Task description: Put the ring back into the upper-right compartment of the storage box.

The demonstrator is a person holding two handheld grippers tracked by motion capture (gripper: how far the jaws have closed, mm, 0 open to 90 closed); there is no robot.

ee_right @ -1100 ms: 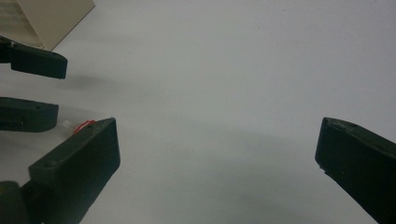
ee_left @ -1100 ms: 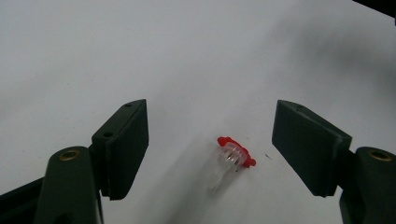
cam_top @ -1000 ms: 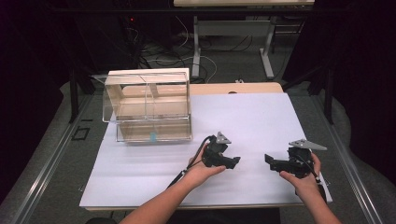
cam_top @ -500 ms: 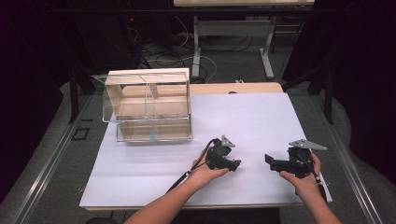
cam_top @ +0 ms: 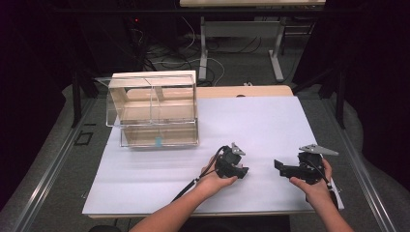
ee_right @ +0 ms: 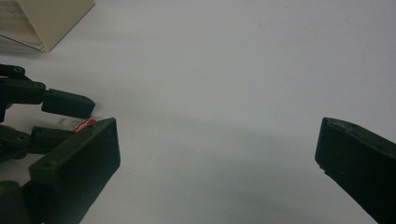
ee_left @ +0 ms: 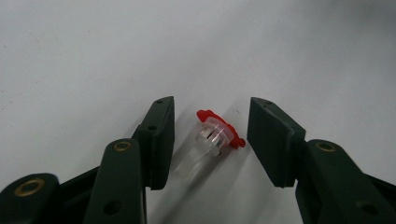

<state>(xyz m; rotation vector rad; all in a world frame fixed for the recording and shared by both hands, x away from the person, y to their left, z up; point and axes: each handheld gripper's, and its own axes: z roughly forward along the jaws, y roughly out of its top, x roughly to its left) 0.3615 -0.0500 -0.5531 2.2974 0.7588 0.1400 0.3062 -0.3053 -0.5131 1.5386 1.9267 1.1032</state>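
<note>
Left tool [ee_left: 210, 140]: you are holding it apart around the red-capped vial [ee_left: 208, 144] on the worktop [cam_top: 270, 125].
Risk: closing off-centre, you are likely flicking it away.
Right tool [ee_right: 215, 163]: apart, idling.

Left claw [cam_top: 241, 172] and right claw [cam_top: 280, 166] both gape wide

A white sheet [cam_top: 159, 179] is spread over the table, with pale tan wood [cam_top: 241, 92] seen at its far edge. A box [cam_top: 154, 108] of clear plastic and light beige panels is marked by a small light-blue tag [cam_top: 158, 141] at its front. A small clear tube [ee_left: 201, 151] is capped in bright red. The left gripper [ee_left: 210, 140] and right gripper [ee_right: 215, 158] are coloured matte black, with brass-toned rivets [ee_left: 122, 146] on the left one. A grey three-cornered plate [cam_top: 318, 150] is carried on the right gripper. The surroundings are dark.
</note>
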